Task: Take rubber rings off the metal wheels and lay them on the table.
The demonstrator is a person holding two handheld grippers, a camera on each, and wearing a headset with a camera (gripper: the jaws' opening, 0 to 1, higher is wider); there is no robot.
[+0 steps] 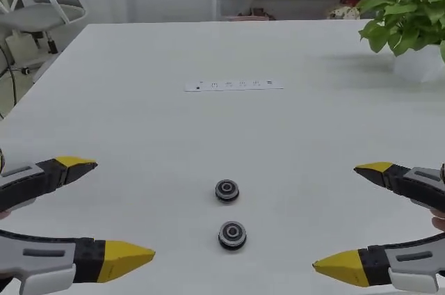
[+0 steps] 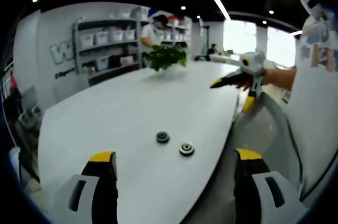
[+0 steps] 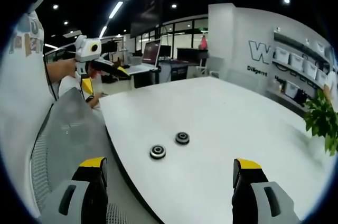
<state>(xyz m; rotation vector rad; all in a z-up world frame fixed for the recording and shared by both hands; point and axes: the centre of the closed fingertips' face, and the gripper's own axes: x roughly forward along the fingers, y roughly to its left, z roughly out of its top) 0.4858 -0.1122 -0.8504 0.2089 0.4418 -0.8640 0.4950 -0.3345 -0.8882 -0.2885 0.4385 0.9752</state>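
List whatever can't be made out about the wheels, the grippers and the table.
- The far wheel and near wheel: too small in every view to tell their parts apart.
- The left gripper and right gripper: bodies cut off by the head view's side edges.
- The white strip on the table: markings too small to read.

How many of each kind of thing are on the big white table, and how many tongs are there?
Wheels: 2, the far wheel and the near wheel
Plant: 1, the plant
Socket strip: 1, the socket strip
Tongs: 2, the left tongs and the right tongs, both open
Total: 6
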